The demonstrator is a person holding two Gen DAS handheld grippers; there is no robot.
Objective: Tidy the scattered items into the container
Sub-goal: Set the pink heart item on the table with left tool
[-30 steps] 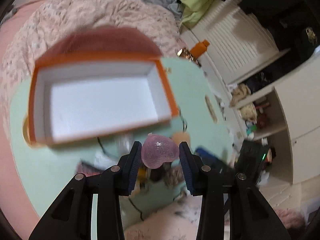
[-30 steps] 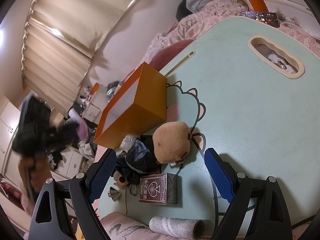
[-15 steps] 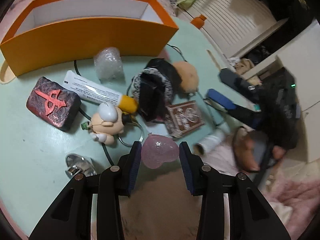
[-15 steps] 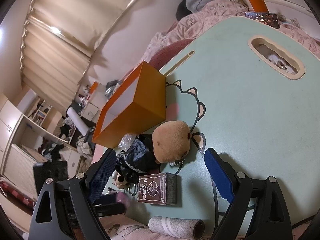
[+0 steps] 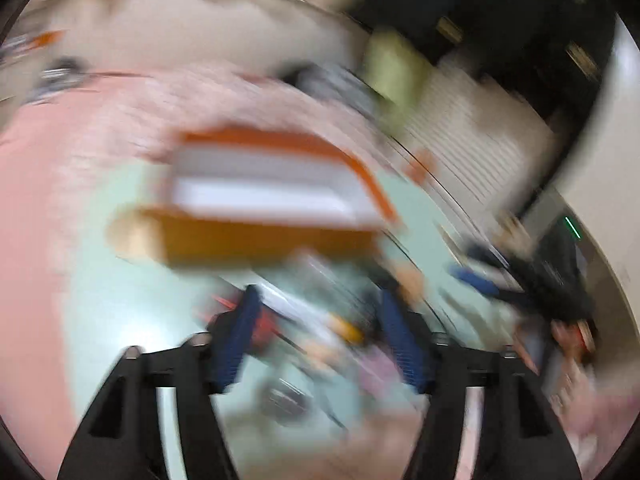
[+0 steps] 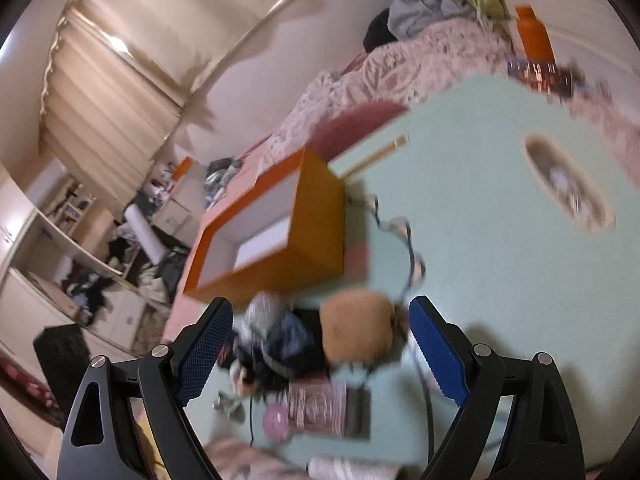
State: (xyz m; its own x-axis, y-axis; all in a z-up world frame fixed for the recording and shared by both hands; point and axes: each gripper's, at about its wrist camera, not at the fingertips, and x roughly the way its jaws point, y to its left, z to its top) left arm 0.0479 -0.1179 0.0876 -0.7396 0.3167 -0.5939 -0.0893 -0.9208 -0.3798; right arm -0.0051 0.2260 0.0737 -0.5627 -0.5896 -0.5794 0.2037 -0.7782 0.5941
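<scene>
The orange box with white inside [image 6: 280,236] stands on the pale green table [image 6: 500,240]; it also shows, blurred, in the left wrist view [image 5: 272,204]. My left gripper [image 5: 320,336] is open and empty above the pile of small items. The pink heart [image 6: 274,420] lies on the table beside a patterned card box [image 6: 320,410]. My right gripper [image 6: 316,348] is open wide over a brown plush head [image 6: 358,334] and a dark doll [image 6: 288,344]. The left wrist view is heavily motion-blurred.
A pink quilted bed [image 6: 400,68] lies behind the table, with an orange bottle [image 6: 534,34] at the far right. A paper roll [image 6: 352,470] lies at the table's near edge. Cluttered shelves [image 6: 100,248] stand at the left.
The left gripper opened and let go of the pink heart, which now lies on the table by the card box. The left gripper swung up toward the box. The right gripper moved closer to the plush.
</scene>
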